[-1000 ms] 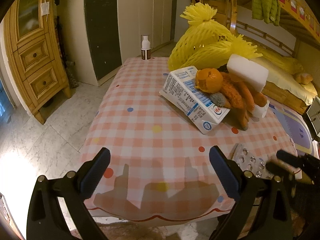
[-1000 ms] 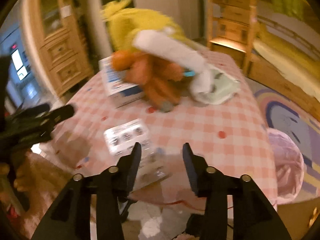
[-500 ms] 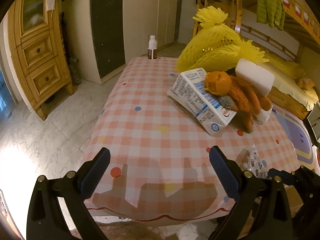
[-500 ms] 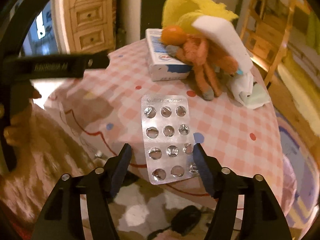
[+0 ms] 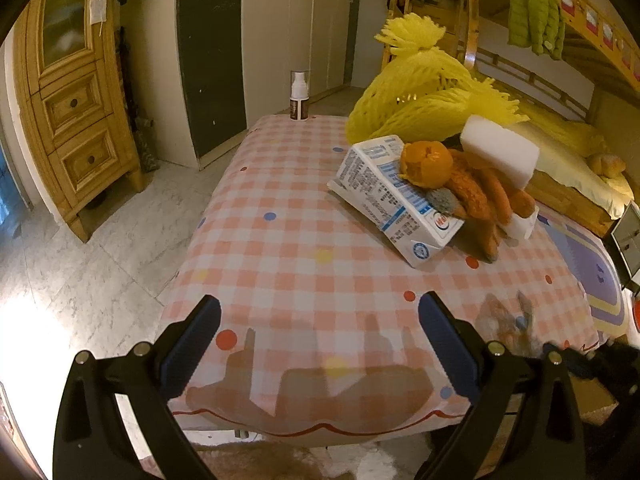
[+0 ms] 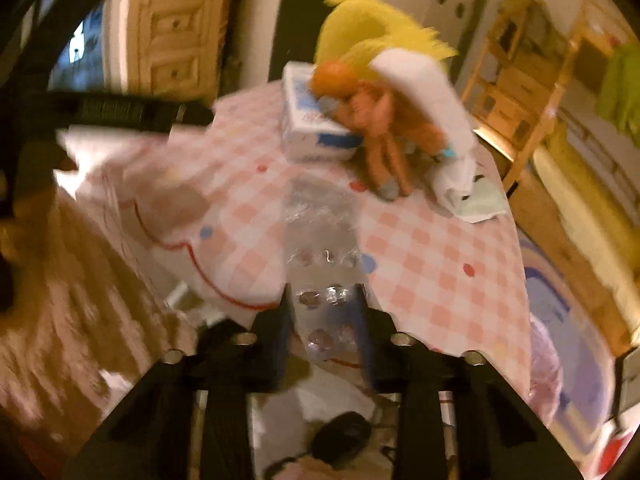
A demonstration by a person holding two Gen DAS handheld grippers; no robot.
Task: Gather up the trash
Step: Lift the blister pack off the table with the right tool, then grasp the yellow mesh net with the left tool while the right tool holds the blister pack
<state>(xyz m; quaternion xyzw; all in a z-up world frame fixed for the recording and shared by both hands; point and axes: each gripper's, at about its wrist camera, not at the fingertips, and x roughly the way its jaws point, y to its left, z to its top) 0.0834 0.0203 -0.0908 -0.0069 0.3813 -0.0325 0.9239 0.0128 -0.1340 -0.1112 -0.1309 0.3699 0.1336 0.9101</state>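
Waiting wide apart and empty, the left claw [image 5: 320,344] hovers over the near edge of the checked surface [image 5: 304,240]. Nearer than the milk carton [image 6: 312,128], the right claw [image 6: 323,312] has just been closing, now clenched on the pill blister pack [image 6: 320,240], probably lifting it as trash.

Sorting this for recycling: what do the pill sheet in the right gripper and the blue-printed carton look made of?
The pill sheet, which the right gripper has just been closing on, looks like clear plastic blisters with shiny foil, judging by its glints; motion blur leaves that uncertain. The carton looks like coated paperboard: printed faces, folded seams, a slight sheen.
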